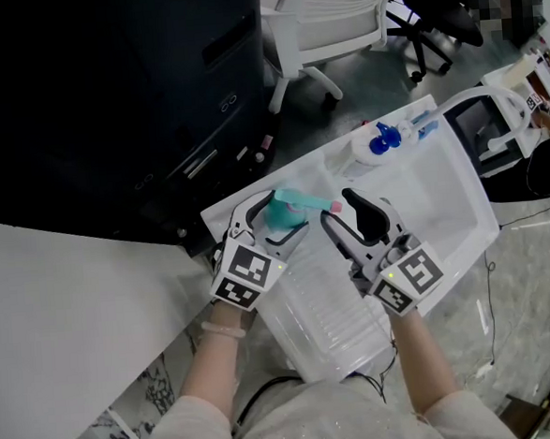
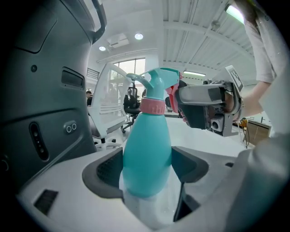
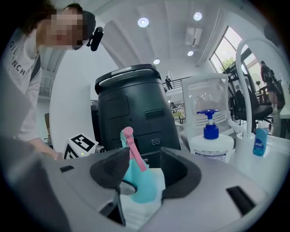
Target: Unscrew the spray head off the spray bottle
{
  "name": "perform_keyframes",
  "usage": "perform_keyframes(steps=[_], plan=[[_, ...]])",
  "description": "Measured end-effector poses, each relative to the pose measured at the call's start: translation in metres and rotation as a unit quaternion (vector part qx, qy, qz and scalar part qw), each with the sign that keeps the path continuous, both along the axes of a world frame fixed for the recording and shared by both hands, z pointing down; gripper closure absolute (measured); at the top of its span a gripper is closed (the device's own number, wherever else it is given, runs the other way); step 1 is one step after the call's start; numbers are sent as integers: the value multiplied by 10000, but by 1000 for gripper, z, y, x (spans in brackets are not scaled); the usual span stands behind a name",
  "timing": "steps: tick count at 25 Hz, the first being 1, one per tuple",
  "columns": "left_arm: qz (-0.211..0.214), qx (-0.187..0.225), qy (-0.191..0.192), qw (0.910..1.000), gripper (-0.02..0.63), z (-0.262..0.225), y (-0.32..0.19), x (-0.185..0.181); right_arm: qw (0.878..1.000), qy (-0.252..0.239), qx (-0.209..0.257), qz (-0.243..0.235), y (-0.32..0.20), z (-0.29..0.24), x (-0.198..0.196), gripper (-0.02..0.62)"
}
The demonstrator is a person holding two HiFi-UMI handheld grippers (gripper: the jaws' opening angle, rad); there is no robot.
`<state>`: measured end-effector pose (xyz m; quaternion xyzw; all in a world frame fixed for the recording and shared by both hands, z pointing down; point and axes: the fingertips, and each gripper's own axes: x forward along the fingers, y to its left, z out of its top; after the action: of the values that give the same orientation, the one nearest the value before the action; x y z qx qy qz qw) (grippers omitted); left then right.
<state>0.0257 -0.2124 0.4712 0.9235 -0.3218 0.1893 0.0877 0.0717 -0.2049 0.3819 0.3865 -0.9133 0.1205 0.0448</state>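
Your left gripper point(image 2: 148, 168) is clenched on the spray bottle point(image 2: 146, 136): both dark pads point(image 2: 106, 170) press the sides of its teal body near the base, and the neck points away from the jaws. Past the pads, a pink collar point(image 2: 152, 107) rings the neck, with the teal spray head above it. Your right gripper point(image 3: 145, 174) meets that end from the opposite side. Its 2 jaws stand apart with the spray head point(image 3: 144, 181) between them, and the pink trigger point(image 3: 134, 153) sticks up out of the gap. The pads sit close on either side, but no firm press on the head shows.

From the head view, you hold the bottle in the air between the 2 grippers, over the near end of a white tray point(image 1: 464, 238) and a clear ribbed lid point(image 1: 325, 323) that lies close to you. Farther along the tray stands a white pump bottle with a blue pump point(image 1: 382, 141), and just beside it a small blue bottle point(image 3: 260, 141). A large dark machine point(image 1: 107, 94) stands beyond the tray on your left, and a white chair point(image 1: 327, 23) behind it.
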Motion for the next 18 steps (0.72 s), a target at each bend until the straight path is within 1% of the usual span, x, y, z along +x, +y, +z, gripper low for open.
perform_keyframes(steps=[5, 8, 11, 14, 18], plan=[[-7, -7, 1, 10000, 272, 0, 0, 0, 9995, -151, -21, 259, -14, -2, 4, 385], [-26, -11, 19, 10000, 272, 0, 0, 0, 9991, -100, 25, 416, -19, -4, 2, 401], [-42, -11, 24, 10000, 272, 0, -1, -1, 9990, -2, 127, 437, -11, -8, 1, 413], [-44, -8, 25, 10000, 272, 0, -1, 0, 9994, -114, 117, 310, 4, -11, -3, 414], [-57, -18, 22, 10000, 272, 0, -1, 0, 9990, -427, -66, -70, 14, -14, -24, 407]])
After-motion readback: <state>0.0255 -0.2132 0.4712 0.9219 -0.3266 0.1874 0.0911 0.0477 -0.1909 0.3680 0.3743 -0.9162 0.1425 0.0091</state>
